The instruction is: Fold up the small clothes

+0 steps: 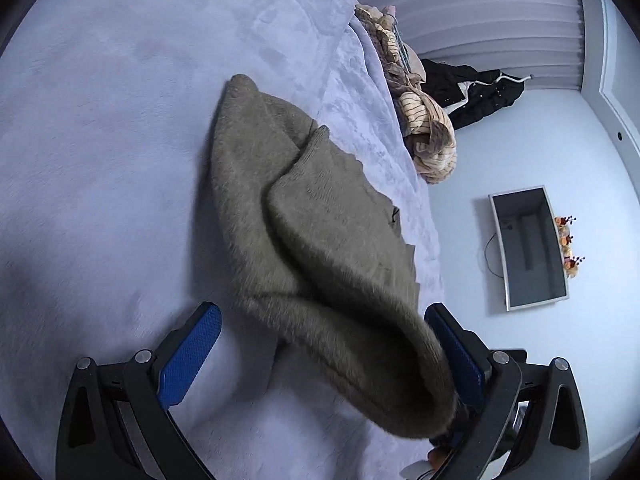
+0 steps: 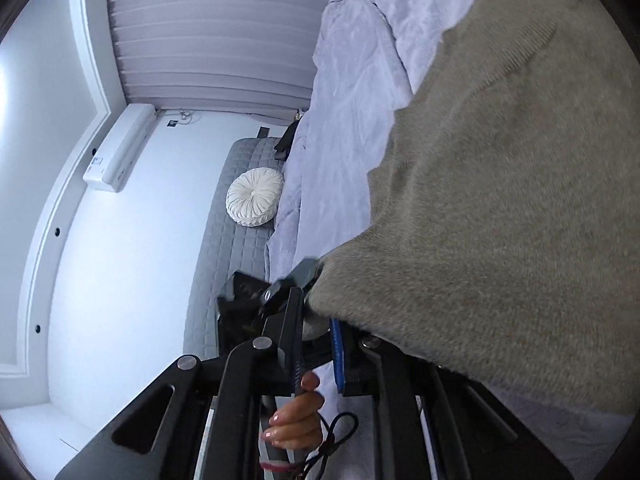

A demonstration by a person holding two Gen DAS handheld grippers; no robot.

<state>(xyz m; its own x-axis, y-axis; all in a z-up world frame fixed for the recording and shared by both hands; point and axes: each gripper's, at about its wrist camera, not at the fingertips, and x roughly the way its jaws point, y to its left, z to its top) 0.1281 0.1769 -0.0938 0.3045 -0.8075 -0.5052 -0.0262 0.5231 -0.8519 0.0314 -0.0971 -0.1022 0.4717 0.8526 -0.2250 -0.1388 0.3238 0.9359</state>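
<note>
Lilac bedding (image 1: 100,140) fills my left view, with the sweater (image 1: 304,240) lying across it near the edge, partly folded over. My left tongs (image 1: 320,344) stand wide open; the sweater's near fold drapes against the right finger (image 1: 456,352) only. Beyond the bed, a screen (image 1: 528,248) hangs on the wall.

From the right view, my right tongs (image 2: 316,300) are clamped on the sweater's (image 2: 500,200) edge. Below them shows a hand (image 2: 296,416).
</note>
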